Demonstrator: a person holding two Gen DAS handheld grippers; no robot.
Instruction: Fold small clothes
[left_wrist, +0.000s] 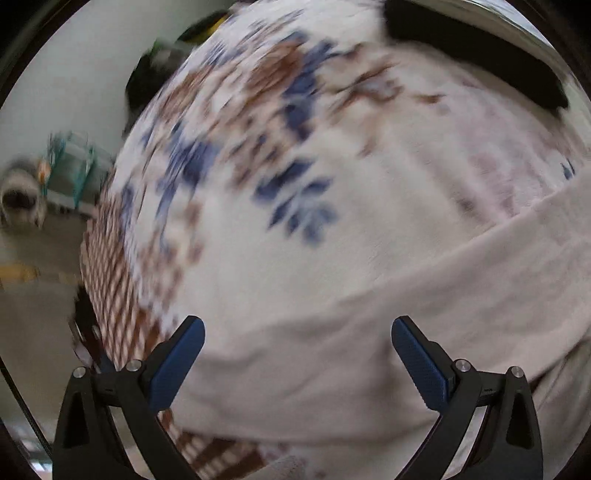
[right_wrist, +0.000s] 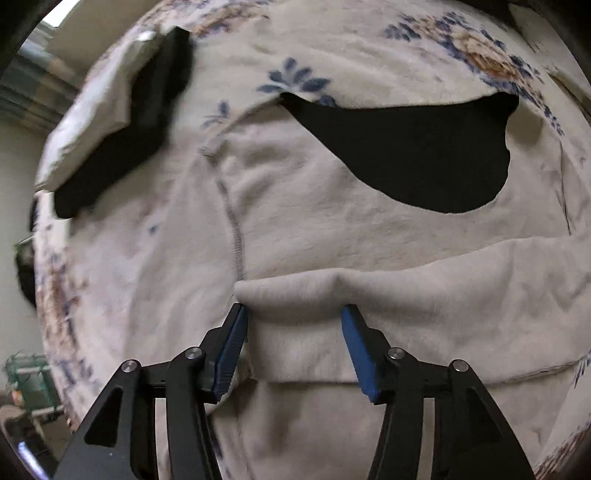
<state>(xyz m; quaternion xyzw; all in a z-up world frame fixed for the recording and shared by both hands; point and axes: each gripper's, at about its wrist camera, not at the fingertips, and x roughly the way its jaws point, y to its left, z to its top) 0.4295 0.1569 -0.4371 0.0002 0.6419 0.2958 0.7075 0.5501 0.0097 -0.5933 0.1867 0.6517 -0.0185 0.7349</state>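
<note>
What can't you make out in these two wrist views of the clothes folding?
- Left wrist view: motion blur smears the floral cover and the room clutter at left.
- Right wrist view: the cream garment runs past the frame edge, so its type is unclear.
- Black cloth: no detail visible.

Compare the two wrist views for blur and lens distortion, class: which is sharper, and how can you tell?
Left wrist view: motion-smeared floral cover, only the left gripper crisp. Right wrist view: sharper, the cream garment shows seam and folds; fisheye bulge and dark corners in both.
</note>
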